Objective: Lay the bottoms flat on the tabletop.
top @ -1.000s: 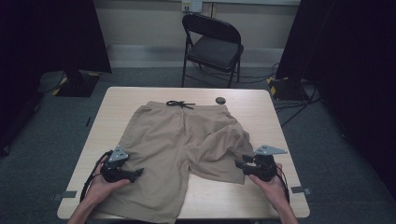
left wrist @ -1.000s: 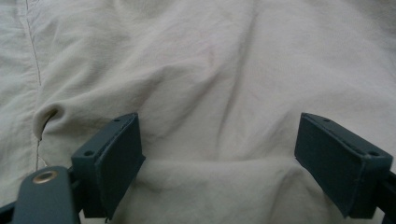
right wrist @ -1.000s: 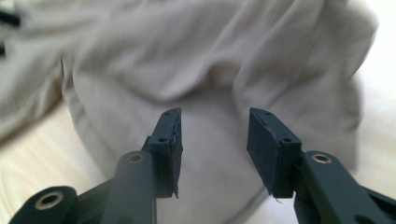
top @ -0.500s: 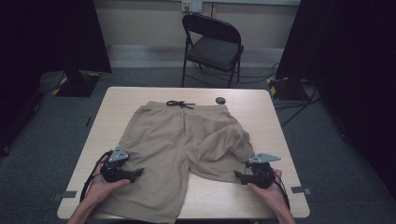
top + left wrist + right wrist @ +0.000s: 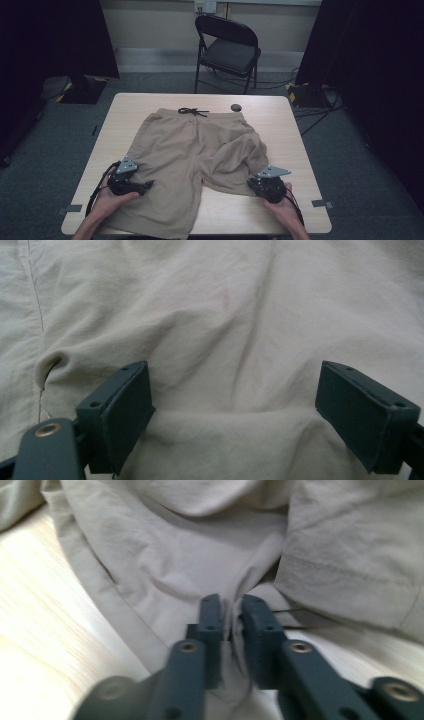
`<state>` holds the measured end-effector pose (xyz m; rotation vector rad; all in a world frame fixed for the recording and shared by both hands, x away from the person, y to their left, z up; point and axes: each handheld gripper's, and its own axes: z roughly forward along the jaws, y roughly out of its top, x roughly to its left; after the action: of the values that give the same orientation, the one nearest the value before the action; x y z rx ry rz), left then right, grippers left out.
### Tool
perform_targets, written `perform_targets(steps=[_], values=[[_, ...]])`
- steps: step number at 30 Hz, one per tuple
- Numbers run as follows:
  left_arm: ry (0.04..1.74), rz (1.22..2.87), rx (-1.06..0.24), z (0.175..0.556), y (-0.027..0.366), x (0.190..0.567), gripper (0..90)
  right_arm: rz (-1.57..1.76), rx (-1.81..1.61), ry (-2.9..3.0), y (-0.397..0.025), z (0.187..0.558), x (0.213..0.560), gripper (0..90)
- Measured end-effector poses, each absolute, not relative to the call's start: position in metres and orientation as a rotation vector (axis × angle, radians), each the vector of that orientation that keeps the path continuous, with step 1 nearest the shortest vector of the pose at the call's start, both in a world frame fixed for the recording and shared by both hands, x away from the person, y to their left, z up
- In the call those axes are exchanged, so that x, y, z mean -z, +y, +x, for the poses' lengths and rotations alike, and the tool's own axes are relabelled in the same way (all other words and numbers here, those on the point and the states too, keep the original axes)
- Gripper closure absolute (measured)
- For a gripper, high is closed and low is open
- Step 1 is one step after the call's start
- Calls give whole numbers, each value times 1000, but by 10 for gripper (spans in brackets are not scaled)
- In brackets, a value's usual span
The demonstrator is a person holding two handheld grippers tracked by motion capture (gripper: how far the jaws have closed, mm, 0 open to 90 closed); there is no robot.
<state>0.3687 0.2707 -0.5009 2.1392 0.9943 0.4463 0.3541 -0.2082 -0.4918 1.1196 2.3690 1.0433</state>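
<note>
A: High view has the table with tan shorts spread flat, waistband far.

B: Closer, left gripper gapes wide over cloth; right gripper pinches the near-right leg hem.

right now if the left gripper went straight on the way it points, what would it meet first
Most likely the shorts. The left gripper is open, and beige fabric lies wrinkled between and ahead of its fingers. Depth is unclear, but it looks nearly on the cloth already.
</note>
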Motion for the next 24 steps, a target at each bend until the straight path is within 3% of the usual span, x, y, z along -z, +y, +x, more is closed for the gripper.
perform_targets(steps=[7, 24], values=[[992, 2142, -448, 369, 271, 501, 144, 1056, -1181, 2392, -186, 353, 477, 865], [991, 2142, -449, 369, 271, 501, 144, 709, -1479, 2483, -38, 379, 422, 873]])
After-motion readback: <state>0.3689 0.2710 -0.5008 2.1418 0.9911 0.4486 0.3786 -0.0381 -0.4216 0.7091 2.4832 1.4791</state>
